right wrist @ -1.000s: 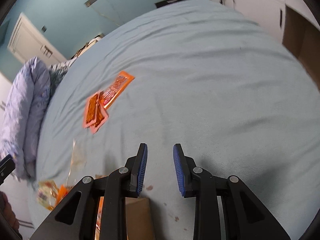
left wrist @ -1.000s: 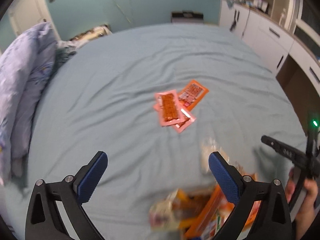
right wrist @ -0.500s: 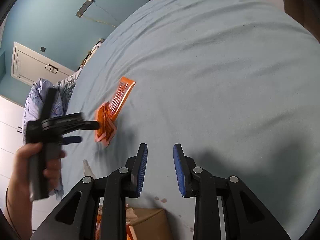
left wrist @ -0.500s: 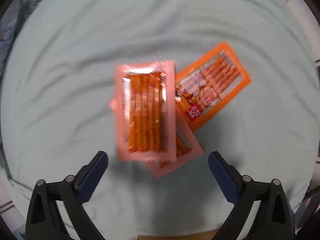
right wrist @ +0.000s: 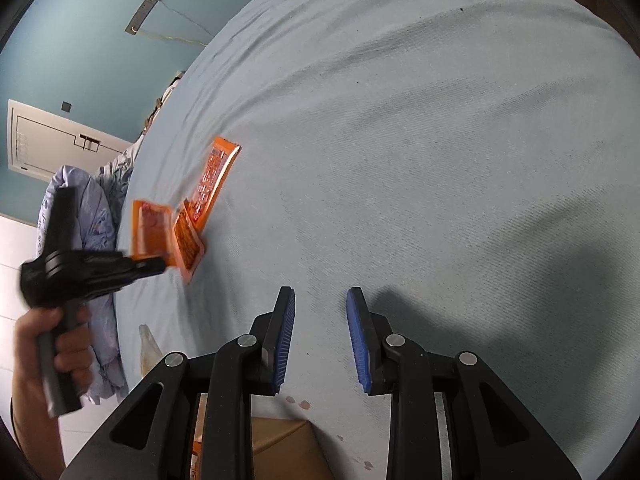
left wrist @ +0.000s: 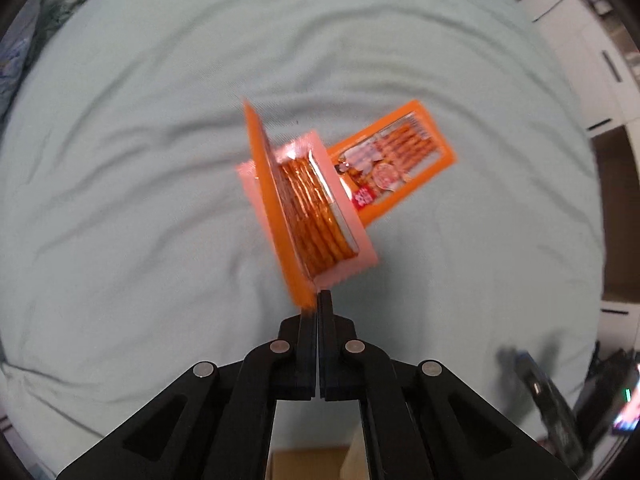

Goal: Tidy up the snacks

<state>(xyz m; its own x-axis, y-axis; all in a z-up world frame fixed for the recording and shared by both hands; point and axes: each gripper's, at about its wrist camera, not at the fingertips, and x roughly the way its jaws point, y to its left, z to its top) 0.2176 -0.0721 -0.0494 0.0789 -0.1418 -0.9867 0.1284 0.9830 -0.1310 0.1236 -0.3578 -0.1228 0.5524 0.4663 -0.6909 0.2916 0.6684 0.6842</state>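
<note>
From the left wrist, the left gripper (left wrist: 319, 300) is being pointed down at a pale blue bedsheet (left wrist: 140, 208), and its black jaws are pressed together with no gap between them. The bottom edge of an orange snack packet (left wrist: 272, 204) is being pinched at the fingertips, so that the packet is standing on edge, tilted away from the camera. Just beside it, a pink packet of brown sticks (left wrist: 320, 208) is being seen at a slant; whether it is also being gripped cannot be told. Behind these, a printed orange packet (left wrist: 400, 160) is lying flat on the sheet, its near end being overlapped by the pink one. A cardboard edge (left wrist: 308, 460) is showing at the bottom of the frame, and white cabinets (left wrist: 592, 68) are being seen at the right.

From the right wrist, the right gripper (right wrist: 320, 332) is being held over the bedsheet (right wrist: 440, 160) with its blue-padded fingers (right wrist: 285, 336) narrowly apart and nothing between them. At the left, the left gripper (right wrist: 158, 266) is being held by a hand (right wrist: 60, 352), blurred, with an orange packet (right wrist: 150, 232) being gripped at its tip and raised off the sheet. A second packet (right wrist: 187, 246) is sitting just beside it, and the long printed packet (right wrist: 214, 180) is lying flat beyond. A brown cardboard box (right wrist: 276, 452) is showing beneath the gripper, and a crumpled lilac duvet (right wrist: 100, 240) is lying along the bed's left edge.
</note>
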